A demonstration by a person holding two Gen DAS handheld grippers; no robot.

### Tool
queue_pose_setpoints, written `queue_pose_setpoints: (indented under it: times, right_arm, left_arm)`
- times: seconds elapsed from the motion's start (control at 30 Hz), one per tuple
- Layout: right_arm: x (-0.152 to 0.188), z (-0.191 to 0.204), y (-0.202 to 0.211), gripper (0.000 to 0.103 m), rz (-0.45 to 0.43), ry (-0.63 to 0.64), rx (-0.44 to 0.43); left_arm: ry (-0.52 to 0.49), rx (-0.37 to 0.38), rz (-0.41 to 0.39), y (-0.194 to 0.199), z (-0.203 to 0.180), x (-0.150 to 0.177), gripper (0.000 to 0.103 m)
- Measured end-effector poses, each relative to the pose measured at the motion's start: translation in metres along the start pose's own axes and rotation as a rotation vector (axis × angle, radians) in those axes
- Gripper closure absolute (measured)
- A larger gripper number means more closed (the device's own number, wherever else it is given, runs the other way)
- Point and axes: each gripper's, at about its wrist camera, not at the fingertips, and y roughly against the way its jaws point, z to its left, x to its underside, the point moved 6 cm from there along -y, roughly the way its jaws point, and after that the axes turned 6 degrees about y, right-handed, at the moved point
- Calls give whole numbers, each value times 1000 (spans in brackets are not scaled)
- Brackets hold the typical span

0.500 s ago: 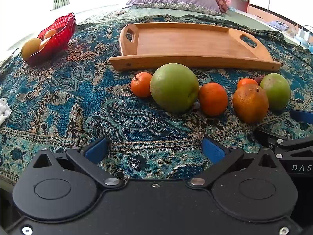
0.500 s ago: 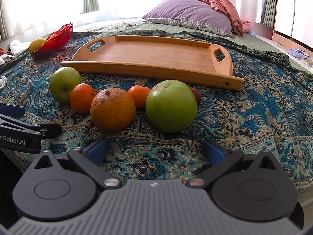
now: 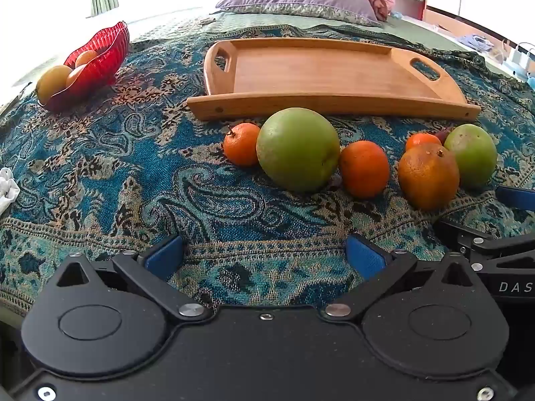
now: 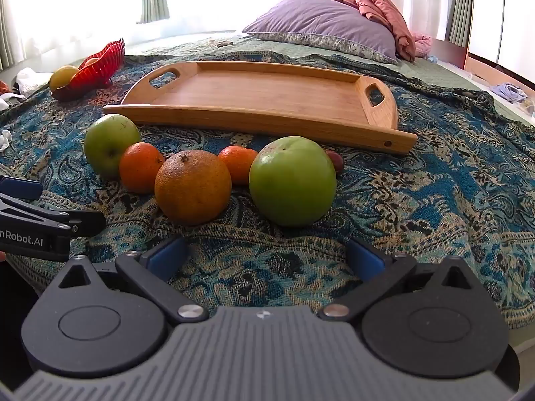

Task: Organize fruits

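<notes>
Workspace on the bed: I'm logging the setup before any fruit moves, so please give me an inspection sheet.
Surface: blue paisley cloth over the bed.
Job's things: seven loose fruits, including large green apple and big rough orange, in front of the bare wooden handled tray.
Clutter: red glass bowl holding fruit; white crumpled item.
Grippers: left gripper and right gripper, jaws open, holding nothing.
Cables: nothing seen.
Surroundings: purple pillow, curtains.

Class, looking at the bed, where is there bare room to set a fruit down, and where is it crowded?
The wooden tray holds nothing. Bare patterned blanket lies between the red bowl and the small orange. It is crowded in the fruit row before the tray, around the large green apple.
</notes>
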Motion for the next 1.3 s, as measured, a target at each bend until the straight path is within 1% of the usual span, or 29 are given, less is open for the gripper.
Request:
queue_pose_setpoints:
  times: [1.3]
  right_arm:
    - [0, 1, -1, 0, 2, 9, 0]
  left_arm:
    - [-1, -1, -6, 1, 4, -1, 0]
